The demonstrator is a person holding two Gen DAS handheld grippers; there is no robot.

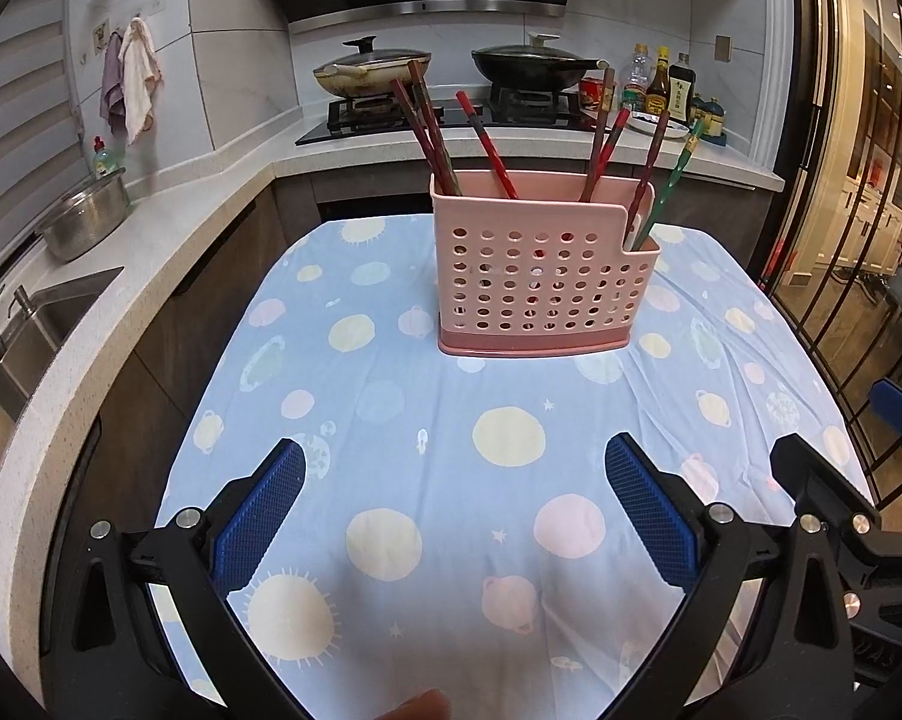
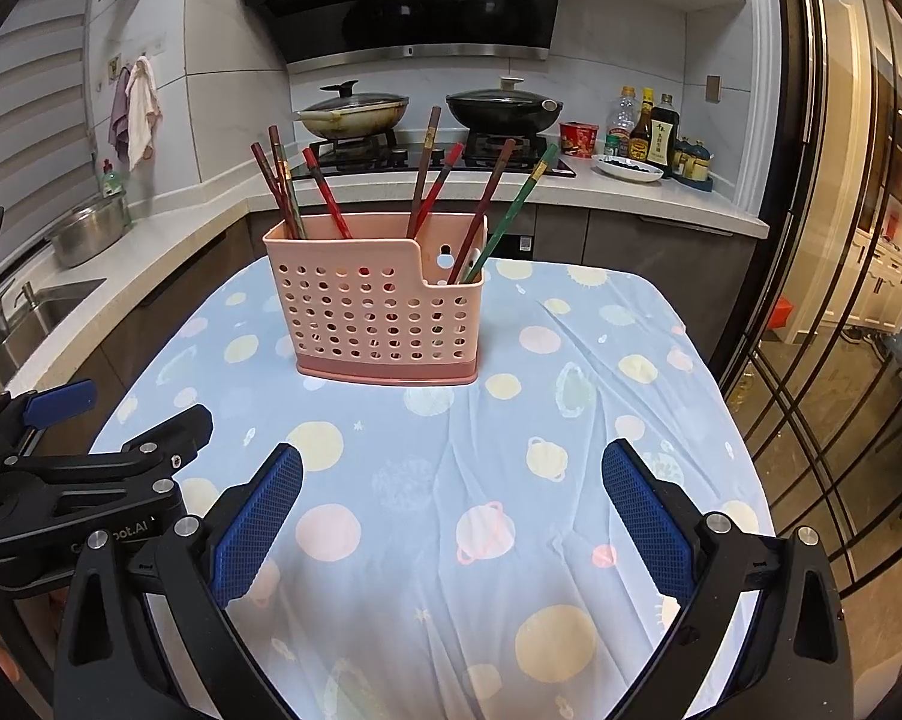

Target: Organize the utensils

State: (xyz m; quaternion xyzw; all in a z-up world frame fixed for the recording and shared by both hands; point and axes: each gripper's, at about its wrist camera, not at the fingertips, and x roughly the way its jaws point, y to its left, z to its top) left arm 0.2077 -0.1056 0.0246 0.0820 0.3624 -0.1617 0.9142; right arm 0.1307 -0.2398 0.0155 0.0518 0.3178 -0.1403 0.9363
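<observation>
A pink perforated utensil holder (image 1: 541, 276) (image 2: 382, 306) stands upright on the far half of a table covered with a blue planet-print cloth (image 1: 427, 480) (image 2: 427, 480). Several red and brown chopsticks (image 1: 433, 132) (image 2: 283, 186) lean out of its back compartments. A green chopstick (image 1: 673, 180) (image 2: 514, 210) leans in the lower right compartment, next to something white. My left gripper (image 1: 454, 462) hangs open over the near cloth with nothing between its blue pads. My right gripper (image 2: 451, 465) is open and empty too, well short of the holder.
A white L-shaped counter wraps the left and back, with a sink (image 1: 37, 324), a steel colander (image 1: 85, 216), a stove with two lidded pans (image 1: 451, 69) and sauce bottles (image 1: 661, 84). A glass sliding door (image 1: 859, 180) stands on the right. The cloth drops off at the table edges.
</observation>
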